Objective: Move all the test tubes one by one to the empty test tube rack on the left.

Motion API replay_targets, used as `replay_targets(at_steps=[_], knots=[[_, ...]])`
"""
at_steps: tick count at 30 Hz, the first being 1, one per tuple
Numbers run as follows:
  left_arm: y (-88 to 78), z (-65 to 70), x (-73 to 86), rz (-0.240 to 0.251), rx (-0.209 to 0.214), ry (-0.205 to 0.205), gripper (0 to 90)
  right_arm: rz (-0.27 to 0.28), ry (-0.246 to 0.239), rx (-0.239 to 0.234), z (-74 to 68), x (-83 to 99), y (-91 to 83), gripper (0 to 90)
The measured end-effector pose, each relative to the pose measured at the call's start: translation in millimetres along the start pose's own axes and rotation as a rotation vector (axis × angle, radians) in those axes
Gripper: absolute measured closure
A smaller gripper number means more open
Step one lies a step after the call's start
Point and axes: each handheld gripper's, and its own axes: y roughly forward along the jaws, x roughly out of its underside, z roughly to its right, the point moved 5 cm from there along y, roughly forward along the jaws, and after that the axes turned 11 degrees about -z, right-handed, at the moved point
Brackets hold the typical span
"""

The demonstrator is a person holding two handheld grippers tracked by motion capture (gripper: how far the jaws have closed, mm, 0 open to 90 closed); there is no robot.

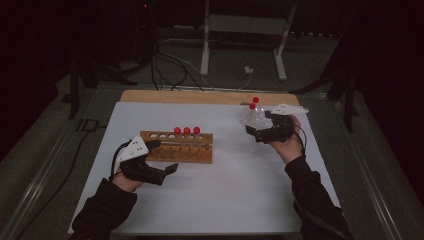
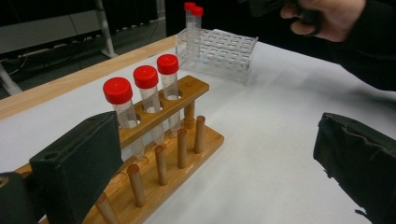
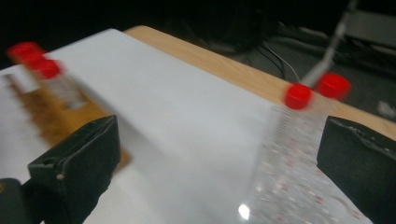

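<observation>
Open white tabletop (image 1: 225, 195) lay nearest the person, with bare room between the racks. The left gripper (image 1: 167, 170) hung wide open and empty beside the wooden rack (image 1: 182, 150), whose three red-capped tubes (image 2: 145, 93) its own view showed sharply. Farther off, the right gripper (image 1: 260, 132), jaws spread, holding nothing, hovered near the clear plastic rack (image 2: 219, 51) carrying two capped tubes (image 1: 254, 105).

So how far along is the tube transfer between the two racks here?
Two red-capped tubes stand in the clear plastic rack. Three red-capped tubes remain in the wooden rack. Nothing is in hand: left gripper and right gripper are both open, so which way tubes are moving is unclear.
</observation>
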Motion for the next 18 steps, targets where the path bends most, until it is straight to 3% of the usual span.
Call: replay_targets(at_steps=[3,5,8,12,14,18], knots=[[0.6,1.2,0.4,0.0,0.002,0.0,1.9,-0.03,0.024,0.04,12.6,1.1,8.7,1.6],[1.5,2.1,1.1,-0.009,-0.003,0.008,1.9,-0.031,0.037,0.057,19.5,1.7,13.1,16.9],[1.7,3.0,1.3,-0.007,0.006,0.012,1.9,-0.05,0.068,0.068,29.0,2.3,22.1,17.4],[1.6,2.8,1.7,-0.008,0.009,0.008,1.9,-0.087,0.056,0.104,38.5,3.4,33.8,30.1],[1.5,2.9,1.9,-0.007,0.008,0.011,1.9,-0.099,0.059,0.095,42.0,3.0,38.9,39.9],[1.7,3.3,1.9,-0.007,0.011,0.012,1.9,-0.129,0.078,0.098,49.4,1.3,50.5,48.2]])
